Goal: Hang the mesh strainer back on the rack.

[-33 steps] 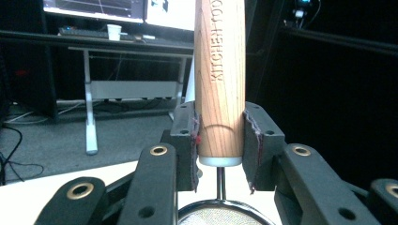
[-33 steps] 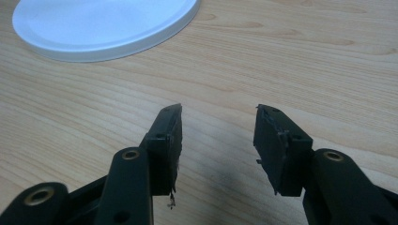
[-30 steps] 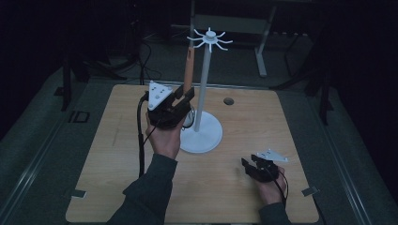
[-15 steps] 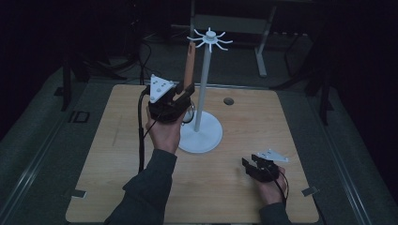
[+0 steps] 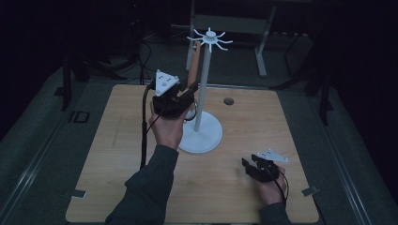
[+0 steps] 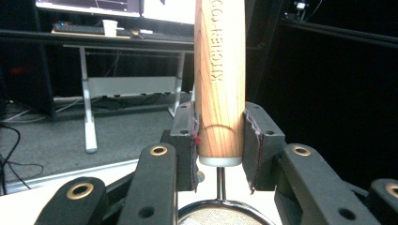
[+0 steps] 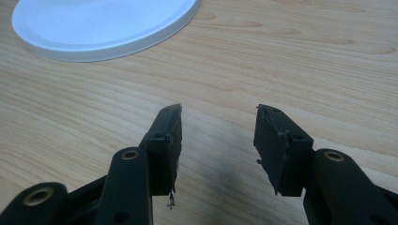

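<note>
High view: a wooden-handled strainer (image 5: 194,63) is being held upright by the left gripper (image 5: 180,93), raised above the wooden desk (image 5: 112,154) just beside the pole of a white hook stand (image 5: 202,93); the handle's top is being kept close under the stand's ring of hooks. The right gripper (image 5: 251,165) is being rested low over the desk near its front right corner, well apart from the stand's round base.

Left gripper view: the fingers (image 6: 187,140) are being kept clamped on the lower end of the strainer's handle (image 6: 219,79), with a wire stem and mesh rim being shown below.

Right gripper view: the fingers (image 7: 165,140) are being held apart over bare desk, nothing between them, with the stand's white base (image 7: 103,26) being seen beyond.
</note>
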